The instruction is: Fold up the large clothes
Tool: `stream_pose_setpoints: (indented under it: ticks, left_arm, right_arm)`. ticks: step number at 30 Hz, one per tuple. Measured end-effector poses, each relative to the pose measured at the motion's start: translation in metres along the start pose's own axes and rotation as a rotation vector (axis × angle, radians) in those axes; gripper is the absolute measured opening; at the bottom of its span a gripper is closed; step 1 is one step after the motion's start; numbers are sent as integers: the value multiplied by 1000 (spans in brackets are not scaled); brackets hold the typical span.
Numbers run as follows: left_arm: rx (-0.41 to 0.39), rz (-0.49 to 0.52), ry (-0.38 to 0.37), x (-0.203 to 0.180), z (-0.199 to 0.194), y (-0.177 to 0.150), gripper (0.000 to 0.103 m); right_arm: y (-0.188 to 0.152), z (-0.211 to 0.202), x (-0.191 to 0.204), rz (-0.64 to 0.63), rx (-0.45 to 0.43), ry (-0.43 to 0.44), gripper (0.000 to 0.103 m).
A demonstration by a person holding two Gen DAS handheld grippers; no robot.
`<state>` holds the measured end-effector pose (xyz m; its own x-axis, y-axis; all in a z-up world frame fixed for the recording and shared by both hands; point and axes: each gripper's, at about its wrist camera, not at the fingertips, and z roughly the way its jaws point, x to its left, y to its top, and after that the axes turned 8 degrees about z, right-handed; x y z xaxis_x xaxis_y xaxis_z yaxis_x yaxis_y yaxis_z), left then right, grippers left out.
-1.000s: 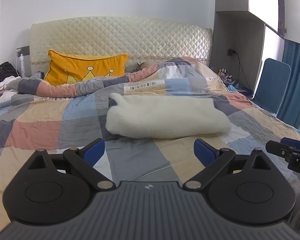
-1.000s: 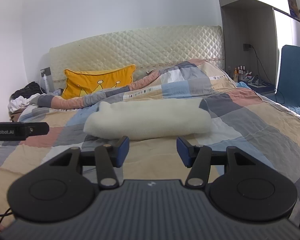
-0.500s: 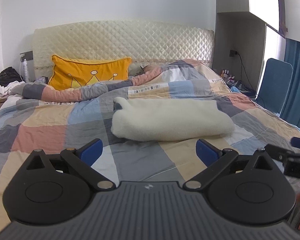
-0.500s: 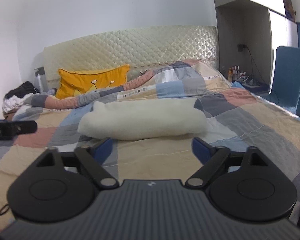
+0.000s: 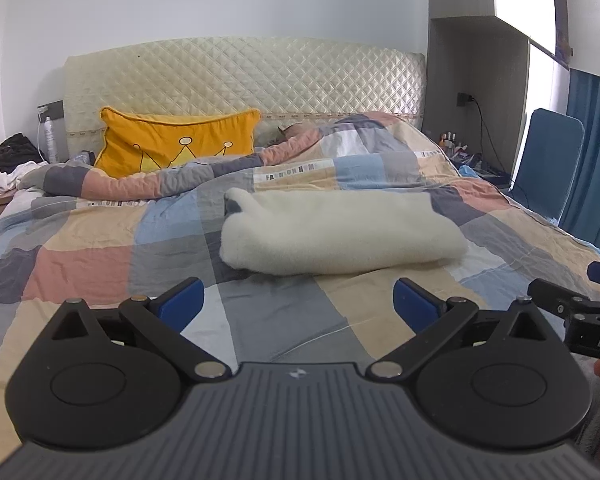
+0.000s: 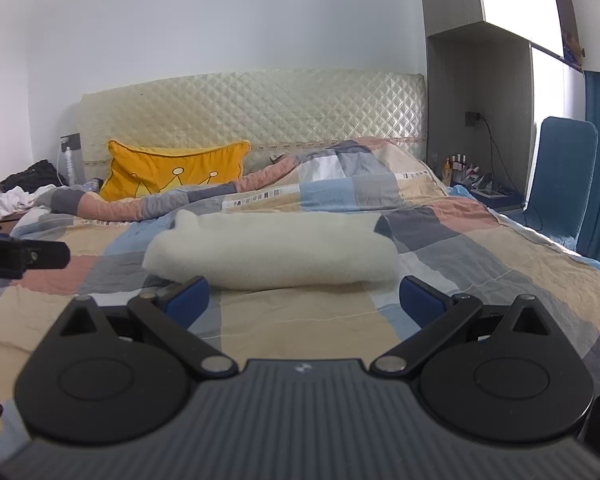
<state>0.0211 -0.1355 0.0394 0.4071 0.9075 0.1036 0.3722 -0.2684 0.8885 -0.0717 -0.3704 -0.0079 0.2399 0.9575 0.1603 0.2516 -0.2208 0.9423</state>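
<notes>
— Bedroom, then: what lies on the bed with the patchwork check quilt (image 5: 100, 248)?

— One cream fleece garment, folded into a long soft bundle (image 5: 340, 236), in the middle of the bed, below the yellow crown-print cushion (image 5: 176, 146) at the quilted cream headboard (image 5: 244, 76).

— And the jaws?

— Both spread wide, gripping nothing. Left gripper (image 5: 298, 306) and right gripper (image 6: 304, 300) hover over the quilt just short of the bundle — the right's jaws have just been opening, nothing between them.

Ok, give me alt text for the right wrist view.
A folded cream fleece garment lies on a patchwork quilt, just beyond the open, empty right gripper. A yellow crown pillow leans on the quilted headboard.
</notes>
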Motion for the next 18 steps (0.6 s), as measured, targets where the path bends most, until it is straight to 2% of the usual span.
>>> stream_pose_setpoints:
  ticks: [18]
  left_arm:
    - [-6,-3,-7,3,-1,-2,103]
  right_arm:
    - [-2,0,1,-2,8,5,103]
